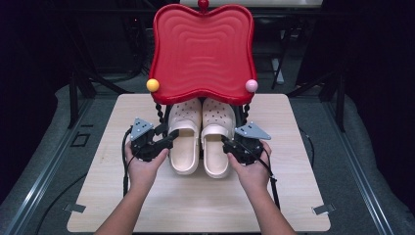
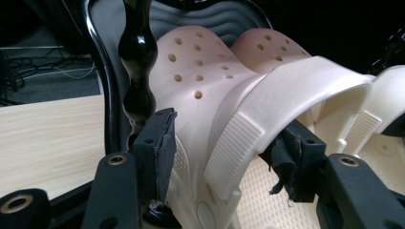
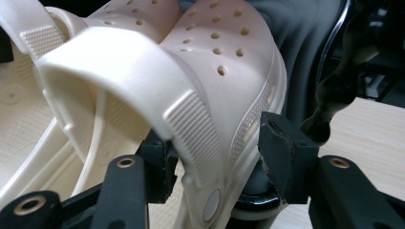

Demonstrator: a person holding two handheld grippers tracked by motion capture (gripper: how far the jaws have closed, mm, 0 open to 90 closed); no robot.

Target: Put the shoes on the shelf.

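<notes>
Clogs (image 1: pixel 200 134) side by side under tray (image 1: pixel 203 49)

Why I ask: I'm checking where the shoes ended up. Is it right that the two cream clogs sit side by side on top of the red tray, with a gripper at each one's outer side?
Not quite. The clogs sit on the wooden table, toes tucked under the raised red tray, not on top of it; the high view shows this. The rest holds: the left gripper and right gripper flank their outer sides, jaws open.

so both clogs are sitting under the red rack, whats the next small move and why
Probably draw both hands straight back. The left gripper and right gripper stand open astride the outer walls of the left clog and right clog, which rest flat on the table.
</notes>
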